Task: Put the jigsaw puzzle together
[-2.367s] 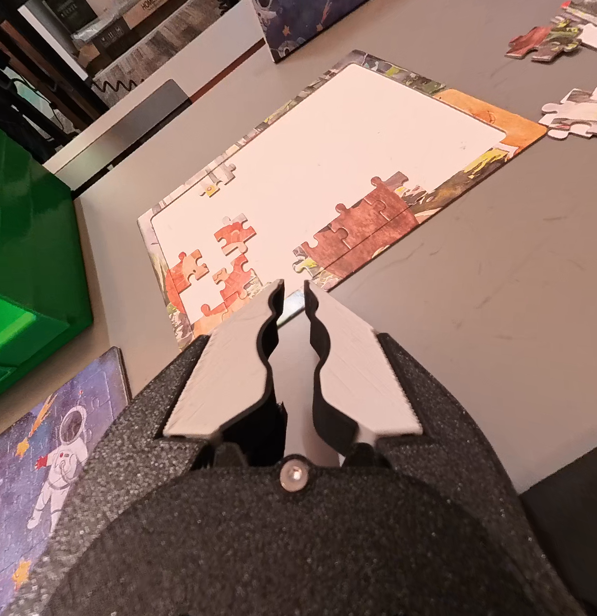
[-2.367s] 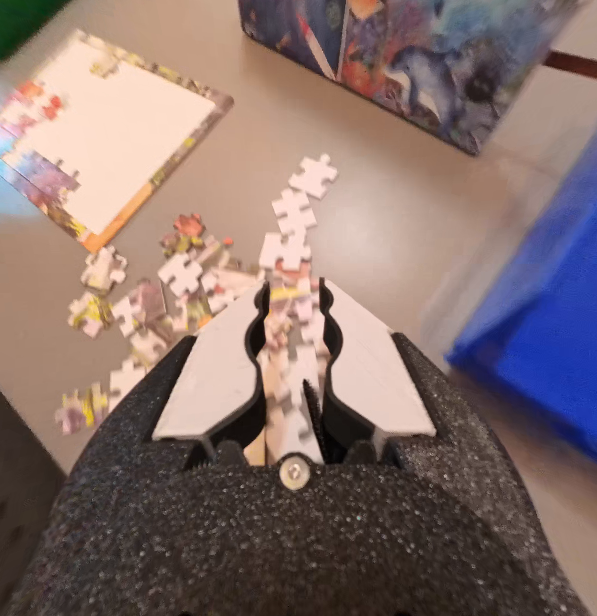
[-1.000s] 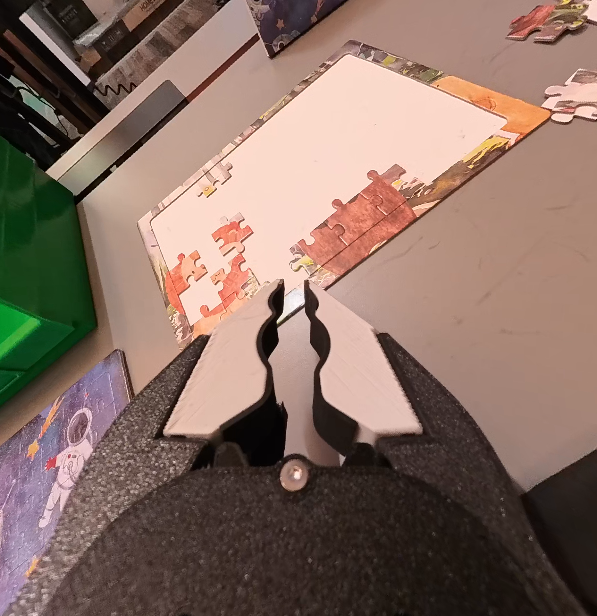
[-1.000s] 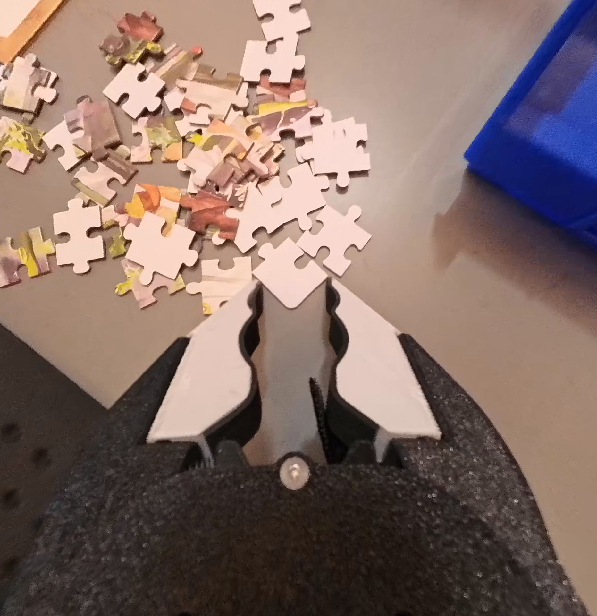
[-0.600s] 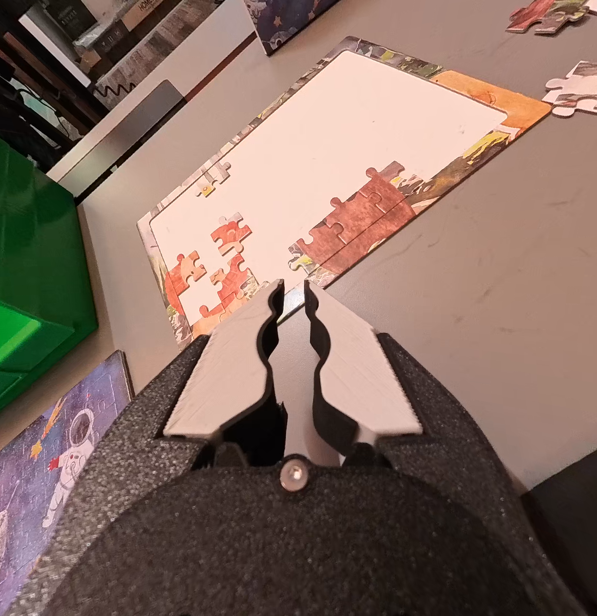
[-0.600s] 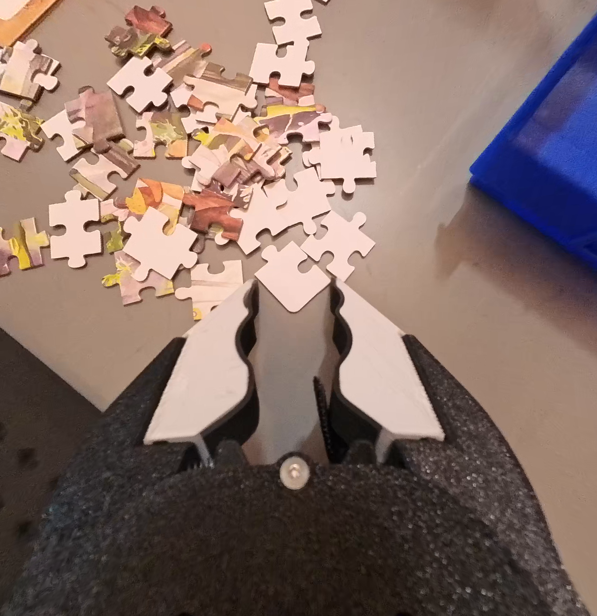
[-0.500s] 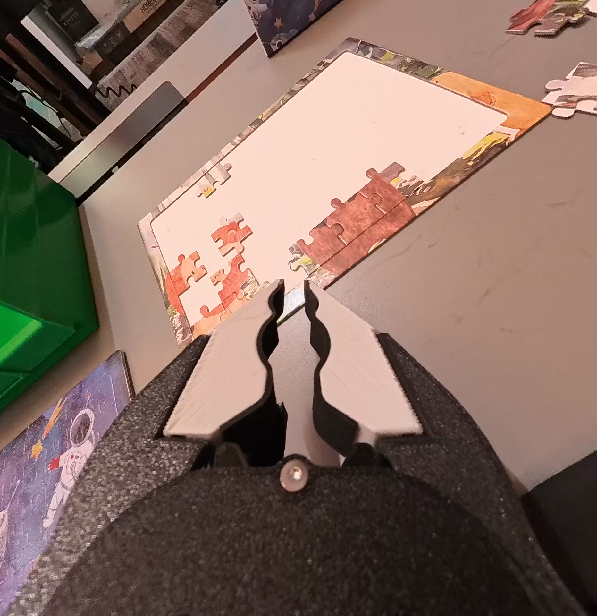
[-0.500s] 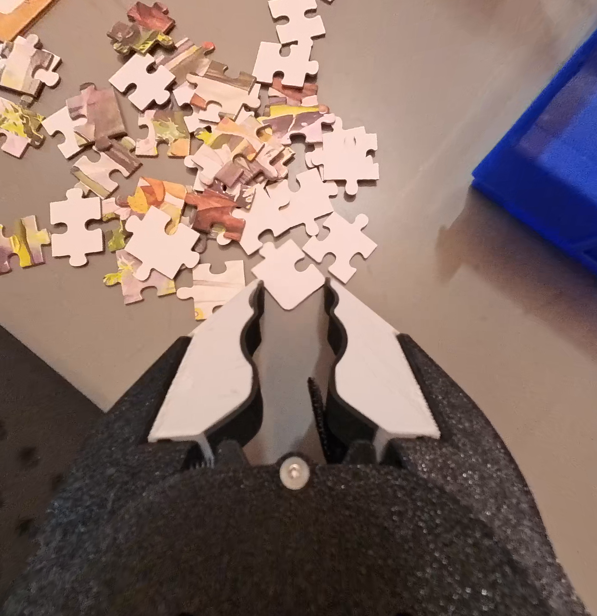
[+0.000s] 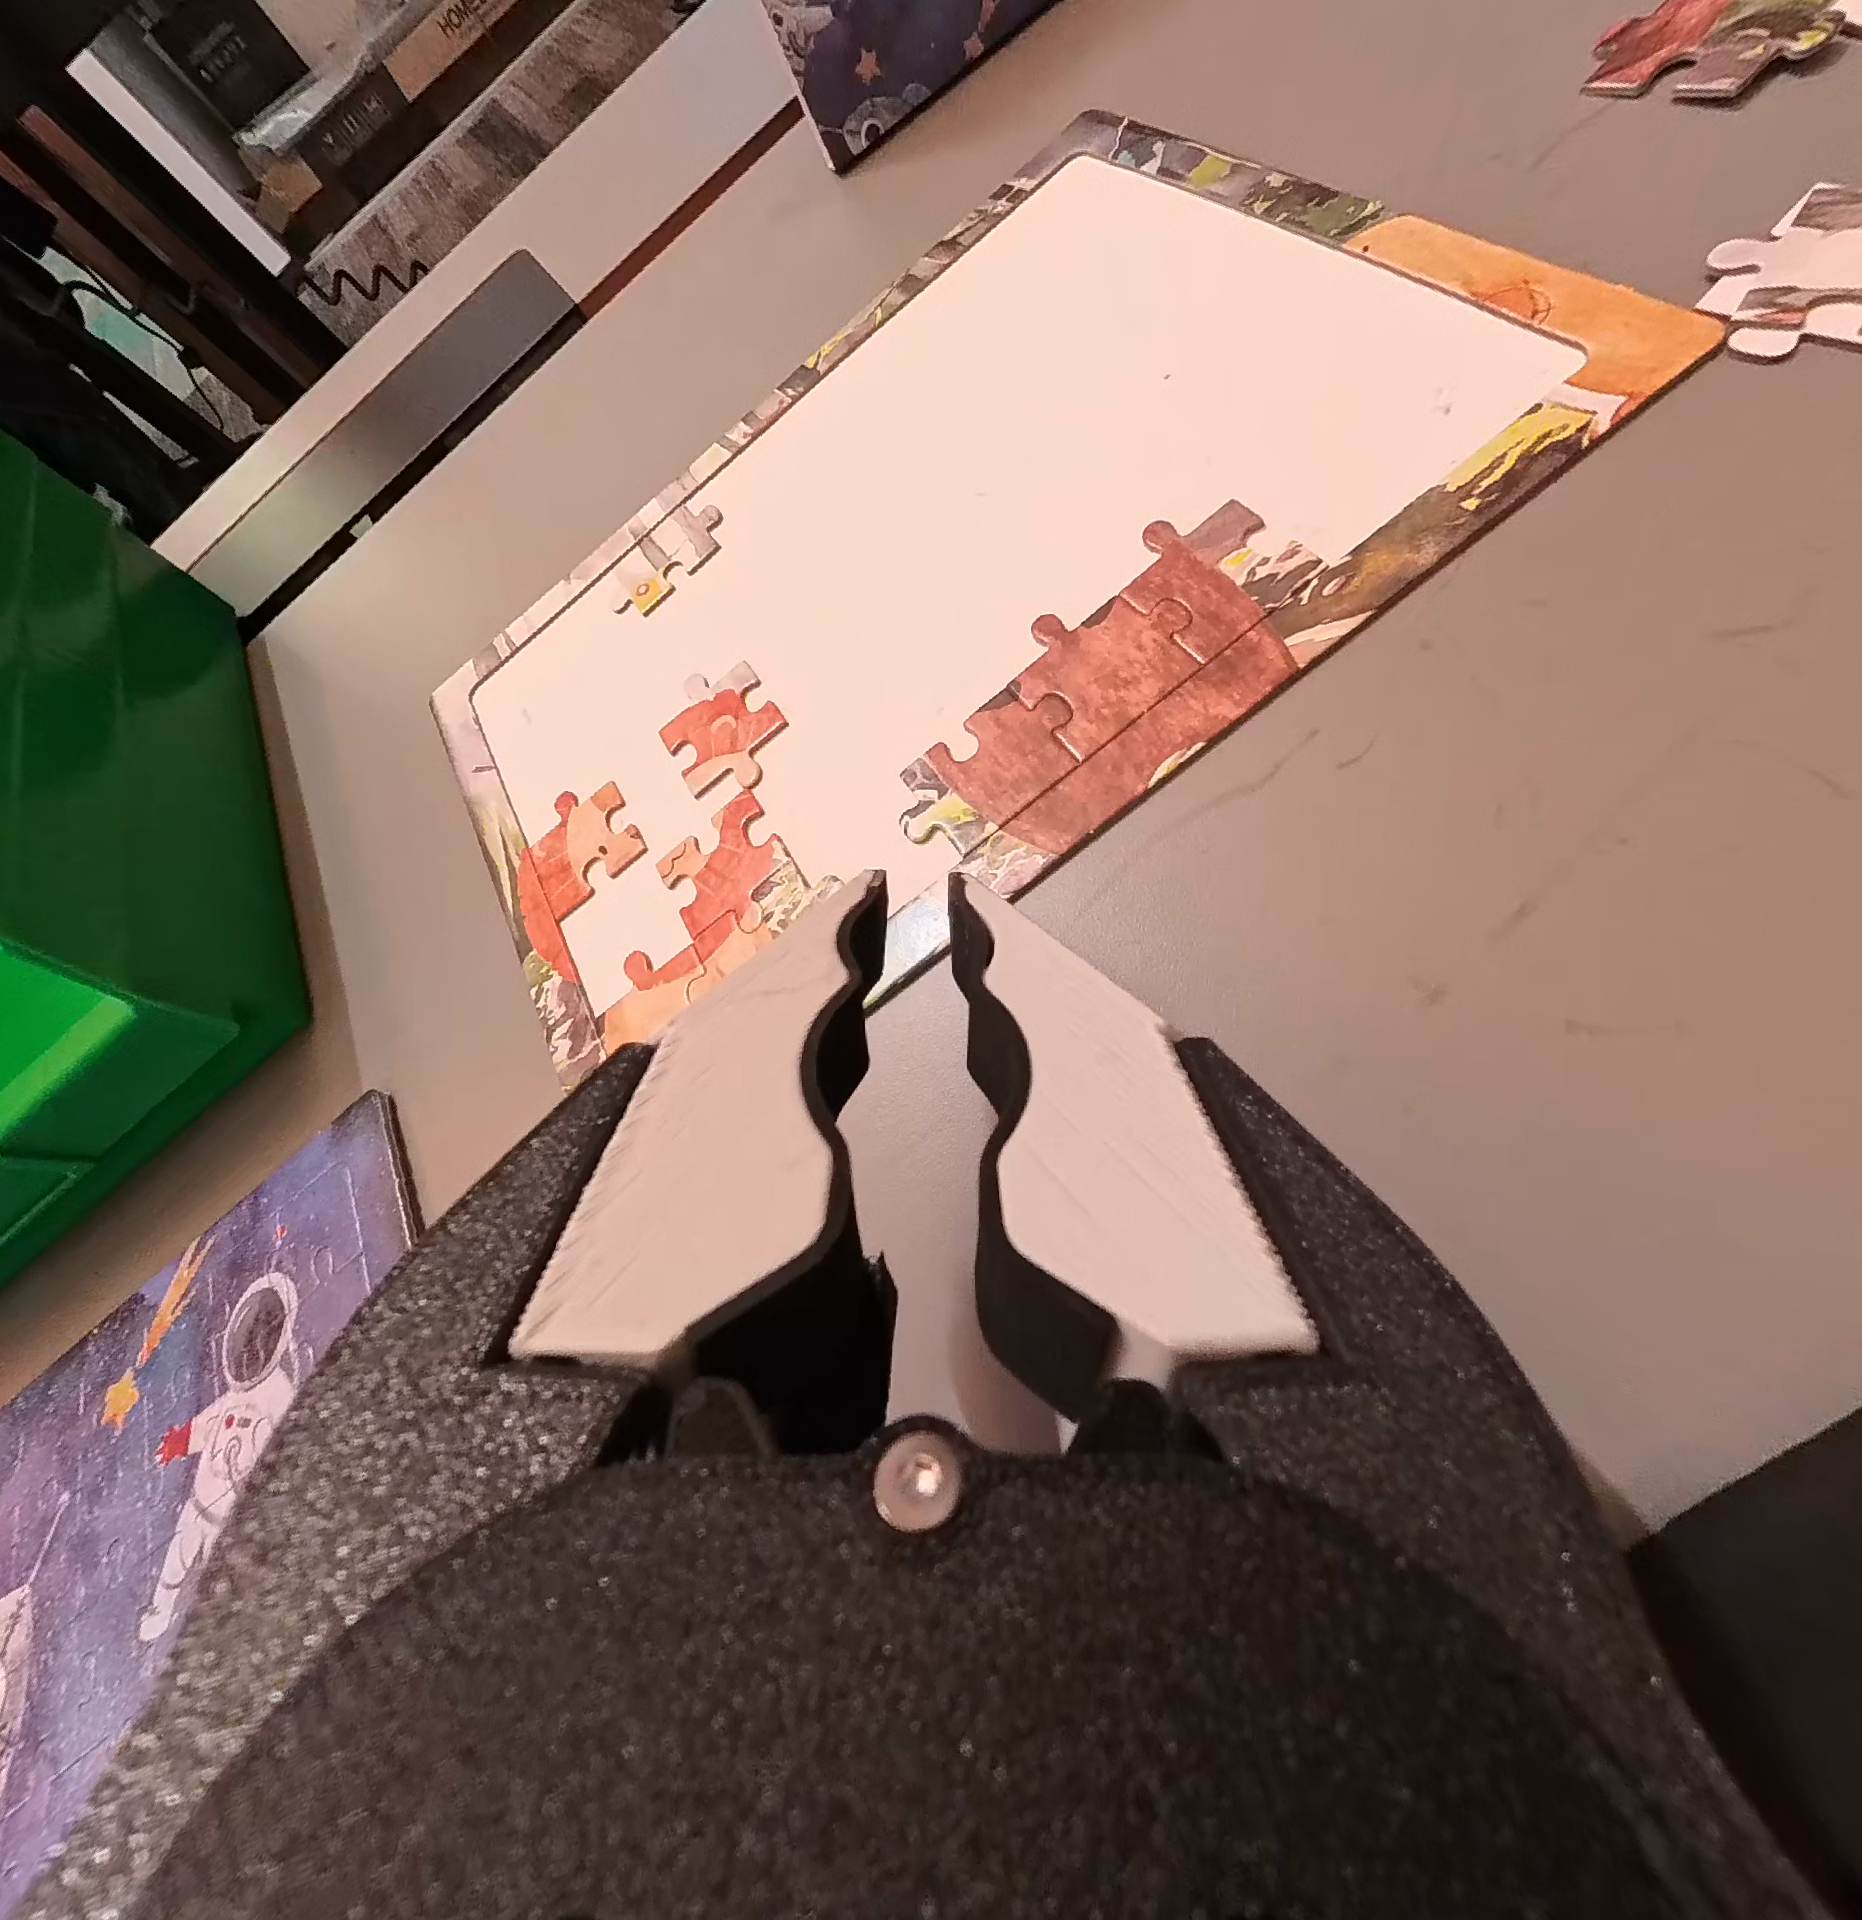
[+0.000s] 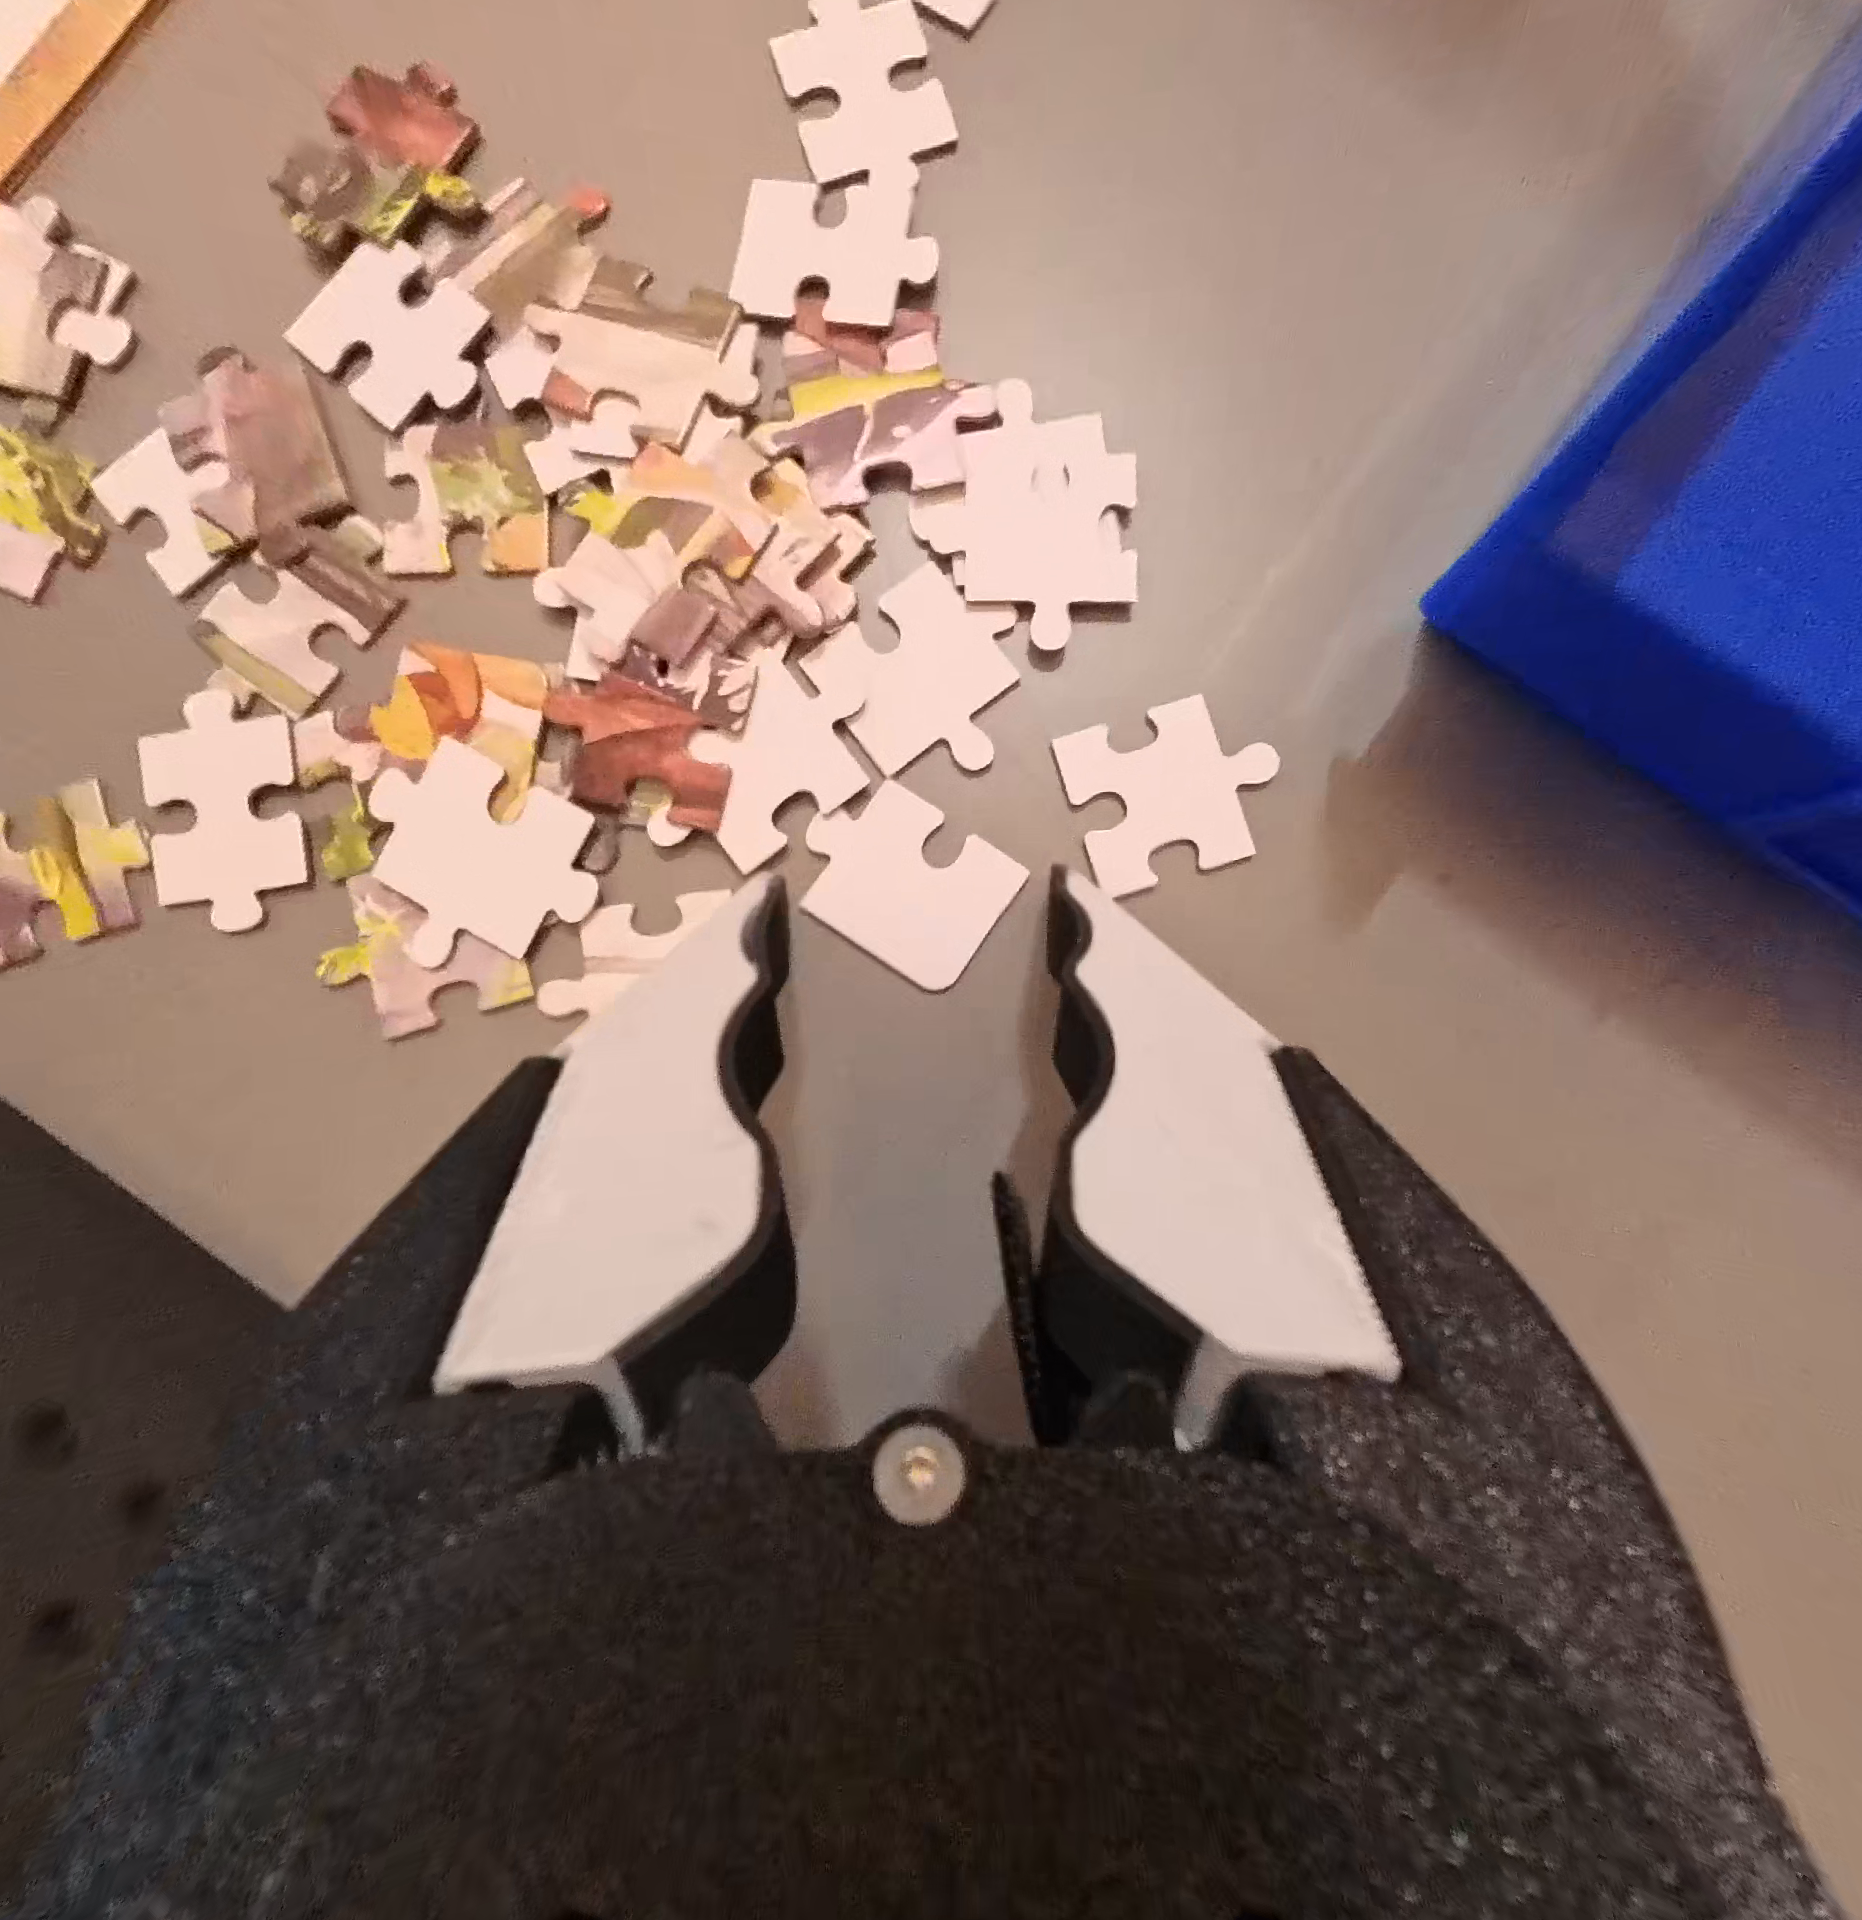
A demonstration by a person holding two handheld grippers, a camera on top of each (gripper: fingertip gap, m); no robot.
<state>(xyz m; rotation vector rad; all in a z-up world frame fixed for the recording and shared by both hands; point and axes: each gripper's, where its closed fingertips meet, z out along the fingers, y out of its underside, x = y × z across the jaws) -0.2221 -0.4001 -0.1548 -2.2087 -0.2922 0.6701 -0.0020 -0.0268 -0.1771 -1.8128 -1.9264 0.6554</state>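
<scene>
Nearest, the right gripper (image 10: pixel 916 894) is spread wide, empty, tips just short of a white face-down piece (image 10: pixel 911 899) at the pile (image 10: pixel 594 540) edge — overlapping pieces hide one another. Beyond, a blue bin (image 10: pixel 1696 582) is cut off. Leftward, the left gripper (image 9: pixel 918 894) is nearly closed, empty, above the tray (image 9: pixel 1529 301) corner — pieces fill only its near edge.

White-backed and brown-yellow puzzle pieces (image 10: pixel 615 582), blue bin (image 10: pixel 1727 582), green bin (image 9: pixel 96 831), white-centred puzzle board (image 9: pixel 1062 436).
</scene>
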